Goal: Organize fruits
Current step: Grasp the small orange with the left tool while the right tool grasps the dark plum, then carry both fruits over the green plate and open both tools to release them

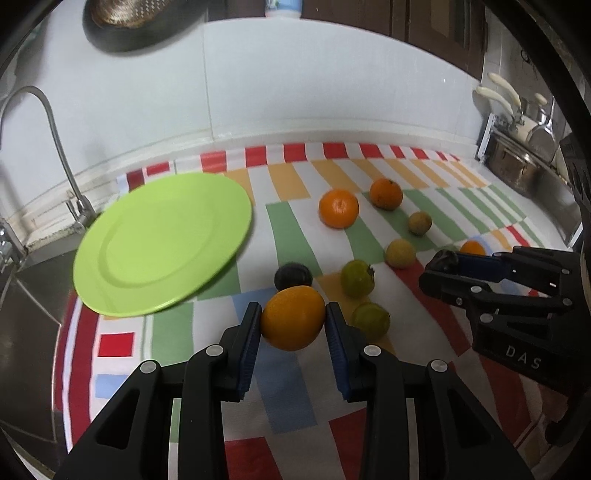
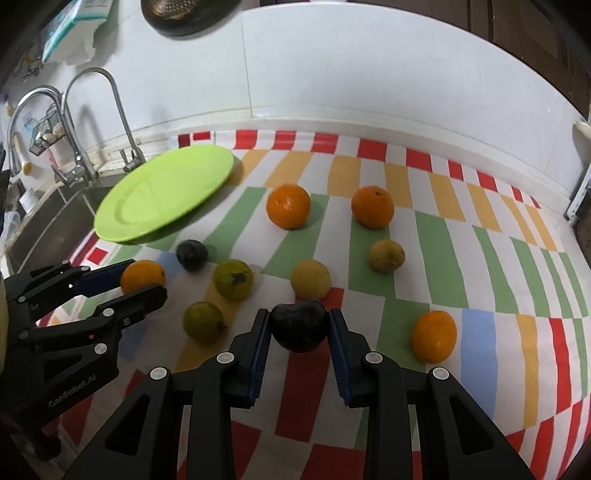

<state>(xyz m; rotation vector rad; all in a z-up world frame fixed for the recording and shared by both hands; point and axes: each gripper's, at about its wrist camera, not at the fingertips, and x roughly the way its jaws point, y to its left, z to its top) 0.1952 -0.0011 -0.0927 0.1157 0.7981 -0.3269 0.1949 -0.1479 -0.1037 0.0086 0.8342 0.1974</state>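
Observation:
My left gripper is shut on an orange, held above the striped cloth; it also shows in the right wrist view. My right gripper is shut on a dark plum; it also shows in the left wrist view. A lime-green plate lies empty at the left by the sink. On the cloth lie two oranges, a third orange, another dark plum, two green fruits and two yellowish fruits.
A steel sink with taps lies left of the cloth. A white tiled wall runs along the back. Pots and utensils stand at the far right. A dark pan hangs on the wall.

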